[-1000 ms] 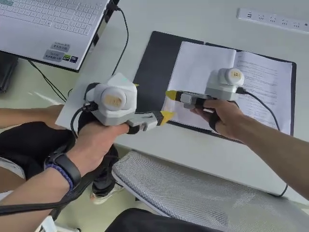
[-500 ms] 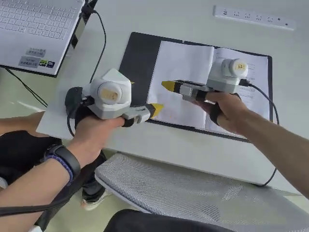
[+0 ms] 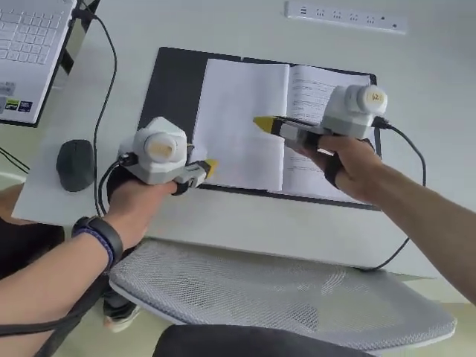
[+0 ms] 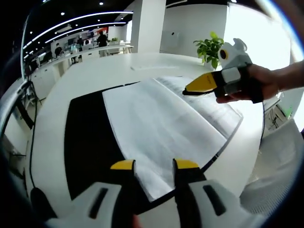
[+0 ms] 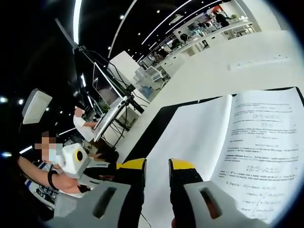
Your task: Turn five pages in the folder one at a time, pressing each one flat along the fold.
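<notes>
Head view: folder [image 3: 175, 89] lies open and flat on the white desk [image 3: 223, 216], near the front edge. The black cover [image 3: 169, 111] shows on its left side, with a blank page [image 3: 238, 119] left of the fold and a printed page [image 3: 316, 85] right of it. The left gripper [image 3: 207, 168] is at the folder's near-left corner, just above the page edge. The right gripper [image 3: 262, 123] hovers over the fold, tip pointing left. Can't tell whether either one touches the paper. Laptop [image 3: 30, 44] and mouse [image 3: 74, 163] are off to the left, power strip [image 3: 346, 16] at the back.

Left gripper view: jaws apart, nothing between them, over the near corner of the blank page. That page looks smooth and slightly bowed up. The right gripper is seen from the side, over the printed page.

Right gripper view: jaws apart by a narrow gap, empty, over the blank page just left of the fold. Printed page is on the right, its text sharp, lying flat.
</notes>
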